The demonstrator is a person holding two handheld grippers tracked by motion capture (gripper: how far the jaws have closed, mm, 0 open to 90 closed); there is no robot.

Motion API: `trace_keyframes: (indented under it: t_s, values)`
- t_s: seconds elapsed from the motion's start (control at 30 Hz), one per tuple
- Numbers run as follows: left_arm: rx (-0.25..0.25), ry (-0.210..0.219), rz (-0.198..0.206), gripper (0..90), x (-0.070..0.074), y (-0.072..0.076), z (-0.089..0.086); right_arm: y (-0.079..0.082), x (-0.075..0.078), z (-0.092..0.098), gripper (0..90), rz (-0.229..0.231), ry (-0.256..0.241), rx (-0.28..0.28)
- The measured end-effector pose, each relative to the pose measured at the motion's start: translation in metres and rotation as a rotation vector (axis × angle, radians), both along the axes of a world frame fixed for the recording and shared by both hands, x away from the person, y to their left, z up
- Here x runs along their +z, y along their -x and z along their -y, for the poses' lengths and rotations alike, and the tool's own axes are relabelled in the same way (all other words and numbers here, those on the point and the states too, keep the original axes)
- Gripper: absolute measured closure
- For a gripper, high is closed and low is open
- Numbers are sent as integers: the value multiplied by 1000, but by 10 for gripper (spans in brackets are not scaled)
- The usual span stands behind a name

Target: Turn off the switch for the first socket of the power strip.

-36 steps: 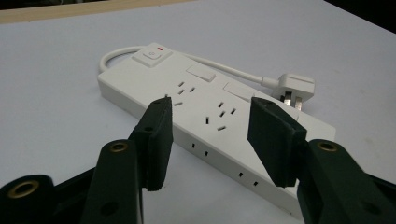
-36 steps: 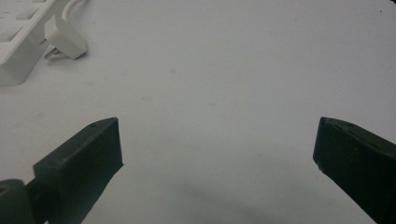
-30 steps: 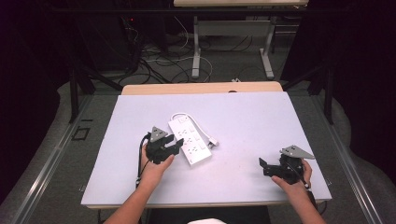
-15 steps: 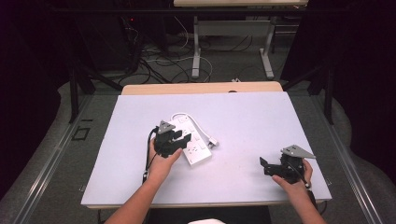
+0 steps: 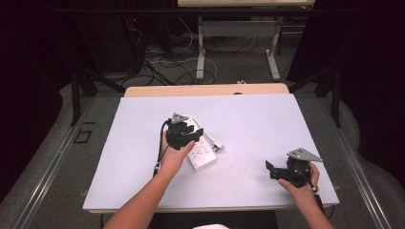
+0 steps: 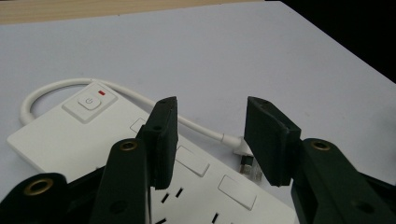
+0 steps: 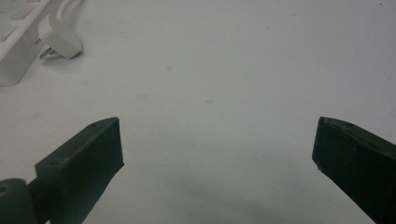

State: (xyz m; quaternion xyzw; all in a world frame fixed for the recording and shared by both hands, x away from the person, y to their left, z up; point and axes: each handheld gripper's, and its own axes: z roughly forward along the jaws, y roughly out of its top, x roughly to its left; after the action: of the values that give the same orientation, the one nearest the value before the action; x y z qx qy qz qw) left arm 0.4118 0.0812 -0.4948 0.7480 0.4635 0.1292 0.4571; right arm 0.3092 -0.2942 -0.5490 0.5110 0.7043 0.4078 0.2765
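We have moved our left gripper (image 5: 184, 135) forward from beside the flat white plastic power strip (image 6: 70, 135) to hover over it, jaws partly open and empty, its white plug (image 6: 243, 151) between them. Our right gripper (image 5: 282, 170) waits well apart, jaws wide, so a grasp looks next.

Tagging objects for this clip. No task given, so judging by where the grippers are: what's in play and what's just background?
In play, likely:
- power strip, white, on the table
- its cord and plug
- left gripper, open, over the strip

Background:
- right gripper, open, apart over bare table
- wooden desk edge behind
- floor cables
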Motion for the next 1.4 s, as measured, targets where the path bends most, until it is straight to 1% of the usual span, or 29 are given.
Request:
trace_keyframes:
  t_s: [0.07,0.1,0.17,0.23,0.3,0.37,0.4,0.43,0.47,0.6,0.63,0.67,0.7,0.73,0.83,0.87,0.9,0.97,1.0,1.1,1.13,1.17,1.2,1.27,1.4]
  values:
    - [-1,-2,-1,548,0,-1,1,0,0,0,13,-2,0,2]
    - [-2,-15,-5,548,1,-4,3,0,0,0,14,-7,-2,7]
    - [-3,-18,-6,548,2,-6,4,0,0,0,14,-8,-2,7]
    - [-7,-24,-11,550,3,-9,7,0,0,0,14,-5,5,10]
    - [-11,-43,-11,551,4,-13,11,-1,0,0,16,-6,4,12]
    - [-12,-46,-18,557,5,-15,14,-1,0,0,20,-9,3,12]
    - [-20,-63,-12,560,5,-17,14,0,-1,-1,20,-13,-2,10]
    - [-20,-63,-12,565,5,-17,14,0,0,0,20,-15,2,9]
    - [-24,-75,-15,578,5,-20,16,0,0,0,21,-14,1,9]
    - [-24,-96,-23,598,4,-23,20,-1,-1,0,24,-11,-2,14]
    - [-24,-95,-27,618,3,-23,21,-1,-1,0,28,-15,-6,11]
    - [-23,-97,-28,618,3,-24,22,-1,-1,0,28,-15,-6,11]
    - [-25,-105,-26,637,2,-25,24,-1,-1,0,29,-16,-7,13]
    - [-23,-120,-35,644,0,-27,26,-1,-1,0,31,-14,-4,16]
    - [-20,-130,-44,669,-2,-28,27,-1,-1,0,33,-18,-6,14]
    - [-24,-144,-46,669,-3,-29,28,-1,-2,0,34,-19,-7,14]
    - [-22,-147,-50,673,-4,-30,28,-1,-2,-1,34,-19,-7,14]
    - [-13,-153,-67,695,-6,-32,29,-1,-2,0,35,-19,-6,14]
    - [-10,-165,-75,704,-8,-35,30,-1,-2,0,35,-19,-5,14]
    - [-8,-170,-85,724,-9,-37,30,-1,-2,1,36,-23,0,11]
    - [-6,-171,-94,730,-9,-38,30,-2,-2,0,38,-14,-2,6]
    - [-4,-178,-98,730,-10,-39,30,-2,-2,0,38,-14,-2,6]
    - [4,-173,-102,744,-11,-40,31,-2,-3,1,41,-13,0,7]
    - [1,-184,-105,752,-12,-42,31,-2,-2,1,42,-23,-4,14]
    - [18,-197,-122,784,-15,-45,32,-2,-3,1,48,-27,-4,18]
